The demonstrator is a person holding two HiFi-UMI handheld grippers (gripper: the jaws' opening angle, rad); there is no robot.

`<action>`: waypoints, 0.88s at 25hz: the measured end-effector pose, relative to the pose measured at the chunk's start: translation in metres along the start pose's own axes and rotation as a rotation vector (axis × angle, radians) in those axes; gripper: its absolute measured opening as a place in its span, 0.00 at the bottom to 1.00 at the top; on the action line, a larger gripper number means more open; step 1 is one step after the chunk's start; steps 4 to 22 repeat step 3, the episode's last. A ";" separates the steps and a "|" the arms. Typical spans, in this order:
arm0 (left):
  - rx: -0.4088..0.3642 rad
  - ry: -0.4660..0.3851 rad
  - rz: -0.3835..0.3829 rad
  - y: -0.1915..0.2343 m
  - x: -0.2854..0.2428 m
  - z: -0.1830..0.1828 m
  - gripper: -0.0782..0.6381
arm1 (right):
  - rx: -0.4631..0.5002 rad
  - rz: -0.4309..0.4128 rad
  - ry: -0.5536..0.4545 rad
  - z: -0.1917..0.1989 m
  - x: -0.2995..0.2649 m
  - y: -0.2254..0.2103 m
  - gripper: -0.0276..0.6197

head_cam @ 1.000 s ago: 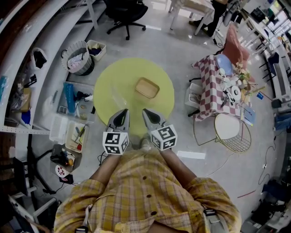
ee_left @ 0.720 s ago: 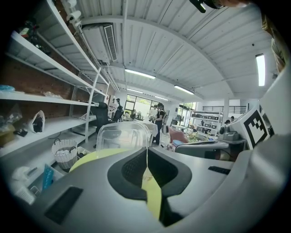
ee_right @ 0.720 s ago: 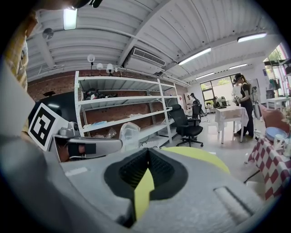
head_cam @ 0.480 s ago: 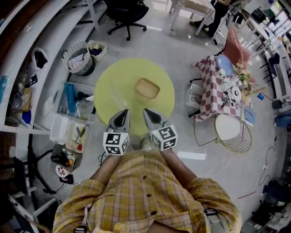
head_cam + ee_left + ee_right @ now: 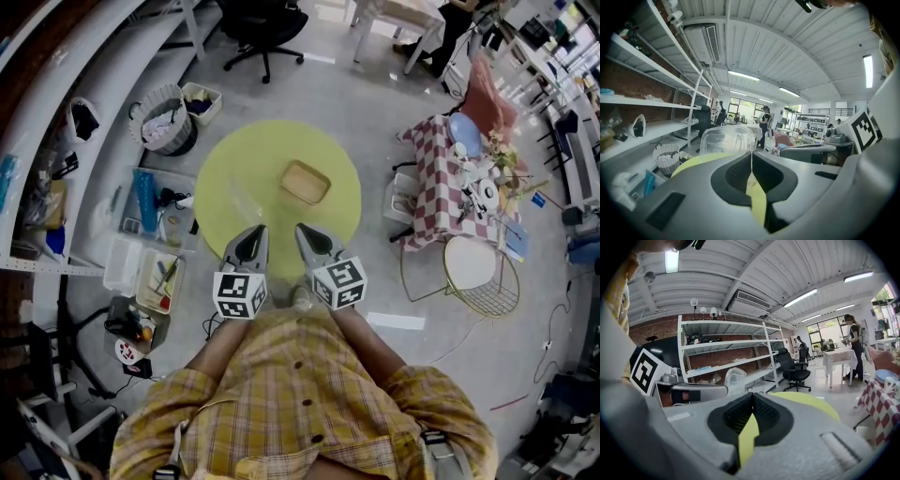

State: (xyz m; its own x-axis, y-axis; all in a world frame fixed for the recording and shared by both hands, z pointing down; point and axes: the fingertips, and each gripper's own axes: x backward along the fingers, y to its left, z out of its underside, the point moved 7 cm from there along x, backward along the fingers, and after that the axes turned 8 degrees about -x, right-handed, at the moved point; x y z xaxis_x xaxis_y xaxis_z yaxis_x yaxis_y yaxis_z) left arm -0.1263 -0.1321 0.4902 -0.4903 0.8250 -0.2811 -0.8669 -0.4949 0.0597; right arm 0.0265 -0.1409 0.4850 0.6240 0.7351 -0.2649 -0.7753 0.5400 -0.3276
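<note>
hovering at the near edge of the tabletop (image 5: 225, 155) with left claw (image 5: 251, 234) and right claw (image 5: 308, 232) both pinched together on nothing, clear tub (image 5: 726, 138) just ahead (tan tray (image 5: 304, 181) farther in), so worth parting both wide before nearing it.

Steeply from overhead; low, level along left hand-held gripper (image 5: 254, 230) and right hand-held gripper (image 5: 302, 230); all sharing yellow round desk (image 5: 239, 164)
</note>
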 end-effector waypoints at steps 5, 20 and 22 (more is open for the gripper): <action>-0.002 0.001 -0.001 -0.002 0.000 0.002 0.13 | 0.004 -0.002 -0.001 0.002 0.001 -0.001 0.04; -0.002 0.001 -0.001 -0.002 0.000 0.002 0.13 | 0.004 -0.002 -0.001 0.002 0.001 -0.001 0.04; -0.002 0.001 -0.001 -0.002 0.000 0.002 0.13 | 0.004 -0.002 -0.001 0.002 0.001 -0.001 0.04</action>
